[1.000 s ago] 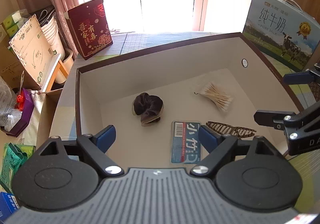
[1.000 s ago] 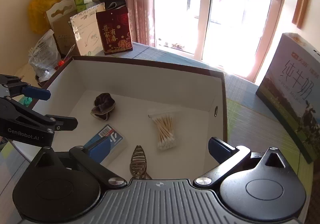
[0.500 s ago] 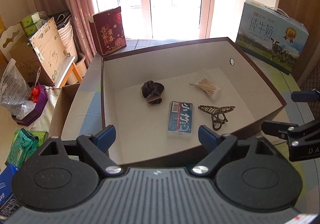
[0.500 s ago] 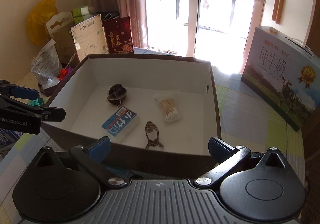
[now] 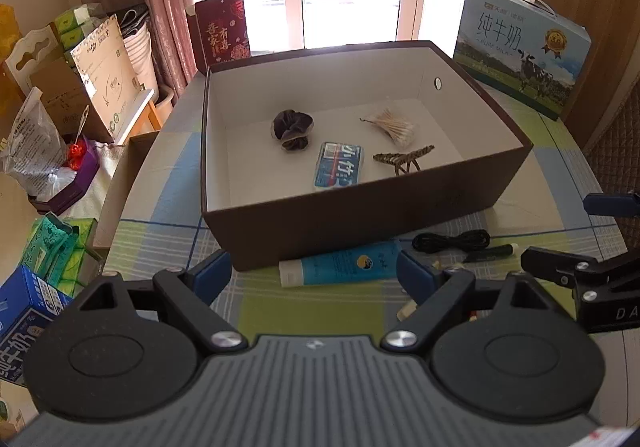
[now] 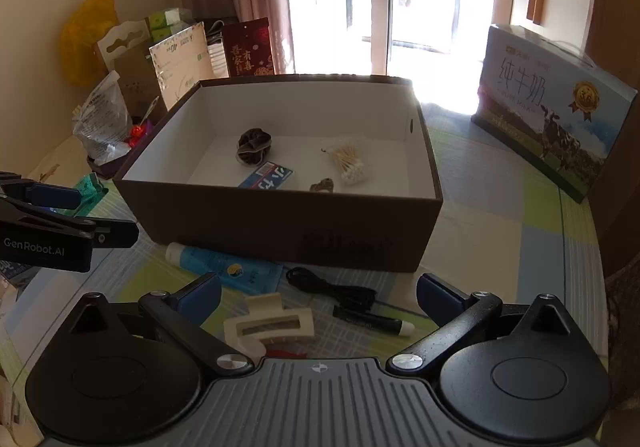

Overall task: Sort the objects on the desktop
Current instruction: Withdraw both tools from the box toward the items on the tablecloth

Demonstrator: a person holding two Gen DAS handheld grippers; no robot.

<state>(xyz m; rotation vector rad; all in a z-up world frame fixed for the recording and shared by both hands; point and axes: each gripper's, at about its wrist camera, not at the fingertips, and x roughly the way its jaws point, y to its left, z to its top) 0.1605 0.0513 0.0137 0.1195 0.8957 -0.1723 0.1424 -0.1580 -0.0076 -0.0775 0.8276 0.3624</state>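
A brown box point(image 5: 360, 215) point(image 6: 280, 223) with a white inside holds a dark scrunchie point(image 5: 291, 128), a blue tissue pack point(image 5: 339, 166), cotton swabs point(image 5: 392, 125) and a brown hair claw point(image 5: 404, 159). On the checked tablecloth in front of it lie a blue tube point(image 5: 340, 263) point(image 6: 224, 265), a black cable point(image 6: 332, 287), a black pen point(image 6: 372, 321) and a cream hair claw point(image 6: 268, 325). My left gripper point(image 5: 314, 273) hangs open above the tube, holding nothing. My right gripper point(image 6: 318, 295) is open and empty above the cable and the cream claw.
A milk carton case point(image 5: 520, 47) stands at the back right of the table and a red gift bag point(image 5: 224, 31) behind the box. Beyond the table's left edge are cardboard boxes, bags, a green pack point(image 5: 52, 247) and a blue carton point(image 5: 24, 311).
Both grippers have drawn back from over the box to the near side of the table. The tube, cable, pen and cream claw have come into view. Both stay open.
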